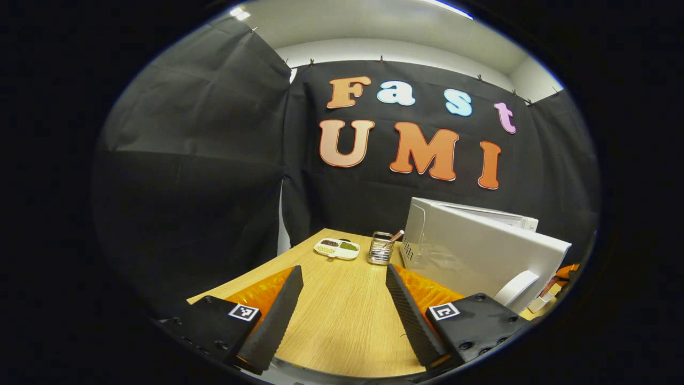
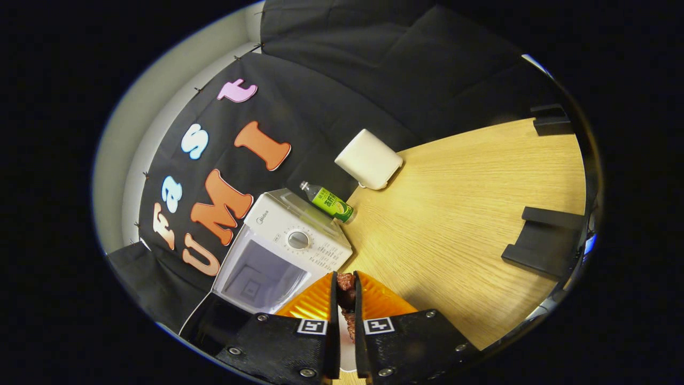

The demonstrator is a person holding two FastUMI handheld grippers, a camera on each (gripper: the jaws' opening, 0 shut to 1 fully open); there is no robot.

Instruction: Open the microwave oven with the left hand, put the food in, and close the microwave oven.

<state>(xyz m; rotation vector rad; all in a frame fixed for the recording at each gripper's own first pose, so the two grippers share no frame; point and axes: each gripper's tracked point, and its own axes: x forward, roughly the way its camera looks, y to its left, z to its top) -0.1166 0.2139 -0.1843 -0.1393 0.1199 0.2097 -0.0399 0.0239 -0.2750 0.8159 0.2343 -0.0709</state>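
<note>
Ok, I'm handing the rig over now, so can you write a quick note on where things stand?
Left tool: open, holds nothing, above the table.
Right tool: shut on the food, a brownish piece, in front of the microwave.
Done: microwave door is open, cavity looks bare.
Left: put the food inside, let go, close the door with the left tool.

White microwave (image 2: 283, 251) door open, reddish food (image 2: 346, 289) before it
</note>
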